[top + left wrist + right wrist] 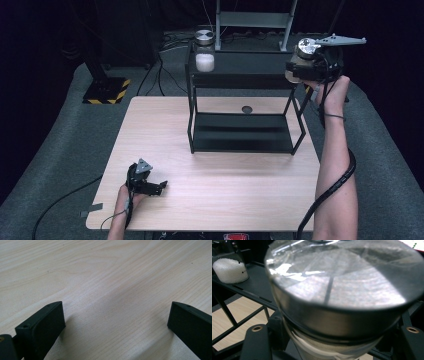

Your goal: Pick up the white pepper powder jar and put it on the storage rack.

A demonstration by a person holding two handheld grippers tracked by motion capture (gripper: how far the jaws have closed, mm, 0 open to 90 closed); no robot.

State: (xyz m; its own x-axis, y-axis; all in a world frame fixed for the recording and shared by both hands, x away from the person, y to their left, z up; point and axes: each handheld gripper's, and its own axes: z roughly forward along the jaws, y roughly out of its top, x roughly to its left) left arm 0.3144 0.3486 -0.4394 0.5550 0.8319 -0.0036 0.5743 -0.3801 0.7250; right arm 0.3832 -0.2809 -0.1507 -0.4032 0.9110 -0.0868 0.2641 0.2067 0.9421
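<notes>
A glass jar with a metal lid (304, 48) is at the right end of the black shelf's top tier (240, 67), and my right gripper (299, 62) is shut on it below the lid. In the right gripper view the lid (342, 287) looms close, with black fingers (254, 342) on either side; the jar's base is hidden. A second jar (205, 52) holding white powder stands on the top tier's left end, also seen as the jar (229, 267) in the right gripper view. My left gripper (159, 187) rests open on the table (225, 195), with nothing between its fingers (47, 320).
The two-tier shelf's lower tier (242, 132) holds nothing. A round hole (246, 109) sits in the table behind it. On the floor at the back left stands a yellow-and-black striped base (107, 90); a grey frame (255, 20) rises behind the shelf.
</notes>
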